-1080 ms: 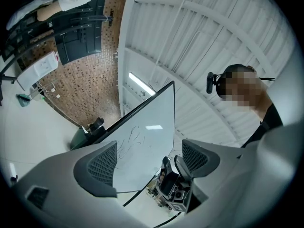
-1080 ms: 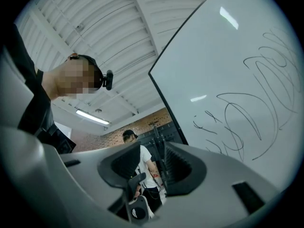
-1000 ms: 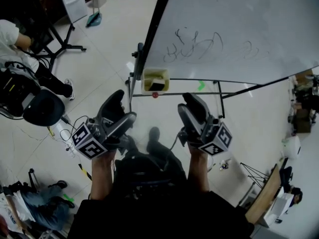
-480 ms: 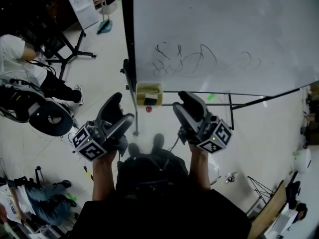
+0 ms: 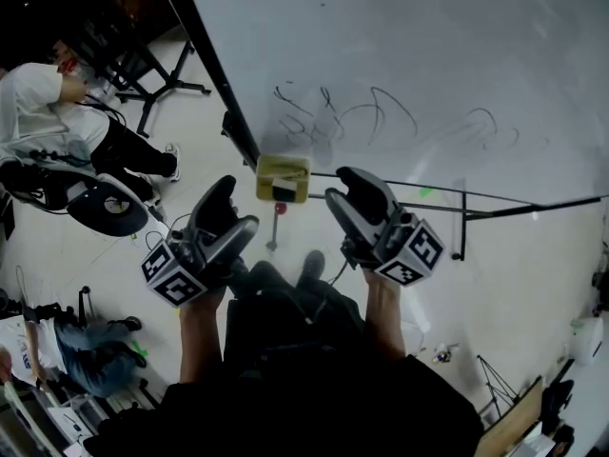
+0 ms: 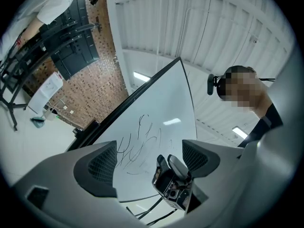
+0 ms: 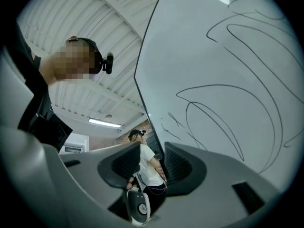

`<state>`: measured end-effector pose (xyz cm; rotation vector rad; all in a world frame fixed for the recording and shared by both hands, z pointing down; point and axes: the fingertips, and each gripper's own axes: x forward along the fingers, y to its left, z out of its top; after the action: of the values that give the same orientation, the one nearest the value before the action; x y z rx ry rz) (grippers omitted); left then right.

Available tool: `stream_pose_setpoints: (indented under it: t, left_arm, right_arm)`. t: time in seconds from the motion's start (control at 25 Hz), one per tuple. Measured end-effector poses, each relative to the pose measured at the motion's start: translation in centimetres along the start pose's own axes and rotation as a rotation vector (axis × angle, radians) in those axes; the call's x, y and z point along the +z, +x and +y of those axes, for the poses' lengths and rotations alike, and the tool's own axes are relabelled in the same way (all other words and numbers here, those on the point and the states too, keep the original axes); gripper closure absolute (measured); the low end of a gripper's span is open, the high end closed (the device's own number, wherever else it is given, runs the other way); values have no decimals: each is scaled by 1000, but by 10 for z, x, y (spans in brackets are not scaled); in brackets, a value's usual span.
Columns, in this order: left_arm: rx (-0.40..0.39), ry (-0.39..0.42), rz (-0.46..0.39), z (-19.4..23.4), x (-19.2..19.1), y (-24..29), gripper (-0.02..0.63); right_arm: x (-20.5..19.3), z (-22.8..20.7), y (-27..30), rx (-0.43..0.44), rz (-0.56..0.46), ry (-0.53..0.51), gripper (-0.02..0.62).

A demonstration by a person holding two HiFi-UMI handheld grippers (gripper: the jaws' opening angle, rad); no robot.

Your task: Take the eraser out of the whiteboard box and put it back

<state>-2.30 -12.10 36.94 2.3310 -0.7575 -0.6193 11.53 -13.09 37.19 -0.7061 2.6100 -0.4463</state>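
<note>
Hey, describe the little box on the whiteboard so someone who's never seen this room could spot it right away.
Start at the big whiteboard with black scribbles. Follow its bottom edge to the lower left corner, where a small box hangs by the dark frame. It is the only pale yellow thing there, with a dark eraser showing in it.

A pale, glossy floor [image 5: 533, 274] spreads under the whiteboard [image 5: 428, 55]. Left of the whiteboard, a person [image 5: 38, 112] in a white top sits near a round black seat [image 5: 109, 208]. Behind the whiteboard are a brick wall [image 6: 90, 94] and a white ribbed ceiling [image 6: 213, 23] with strip lights [image 6: 240, 132].
</note>
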Motion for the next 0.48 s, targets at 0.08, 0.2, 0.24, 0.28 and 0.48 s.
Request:
stream_pose_setpoints:
  t: [0.08,0.2,0.24,0.28,0.48]
  left_arm:
    - [21,-1,2,3,-3,-2,178]
    - [31,-9,7,11,-3,-2,178]
    - [28,-11,9,13,-2,-1,178]
    - [23,-13,13,16,-1,1,178]
    - [-19,-35,27,28,9,4,178]
  right_arm:
    - [-4,-4,1,7,11,6,433]
    - [-9,-8,6,3,39,-9,433]
    - [-11,-10,8,-2,53,-22,433]
    - [-12,-12,11,-8,67,-36,433]
    - [-28,-16,27,-53,151,-89,433]
